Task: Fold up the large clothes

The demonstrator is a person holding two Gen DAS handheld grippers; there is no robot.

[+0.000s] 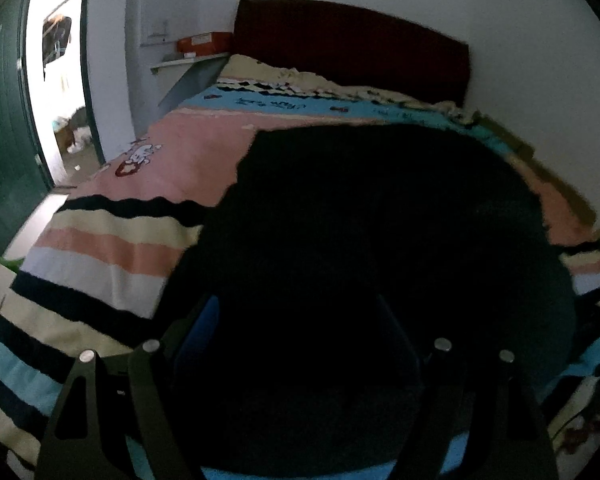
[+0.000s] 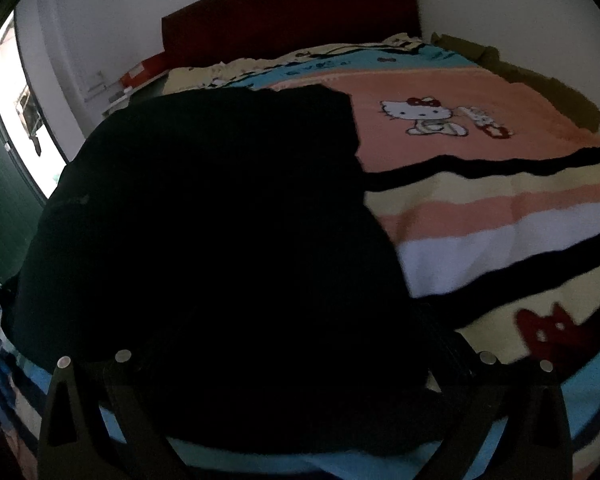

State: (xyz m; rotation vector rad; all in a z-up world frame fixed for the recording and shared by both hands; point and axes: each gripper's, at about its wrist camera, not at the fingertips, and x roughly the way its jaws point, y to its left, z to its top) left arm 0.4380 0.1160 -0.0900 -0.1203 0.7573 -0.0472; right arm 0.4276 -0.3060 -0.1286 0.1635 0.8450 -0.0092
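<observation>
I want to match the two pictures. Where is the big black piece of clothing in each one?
Left wrist view: the black garment fills the middle and lower right, on the striped blanket.
Right wrist view: the black garment fills the left and middle.
Shared landmark: the dark red headboard at the far wall.

A bedroom in a home: a bed (image 2: 500, 216) with a dark red headboard (image 1: 352, 44) stands against a white wall, covered by a striped blanket (image 1: 112, 240) with a cartoon cat; a green door (image 1: 4, 128) stands open beside a small wall shelf (image 1: 188, 62).
</observation>
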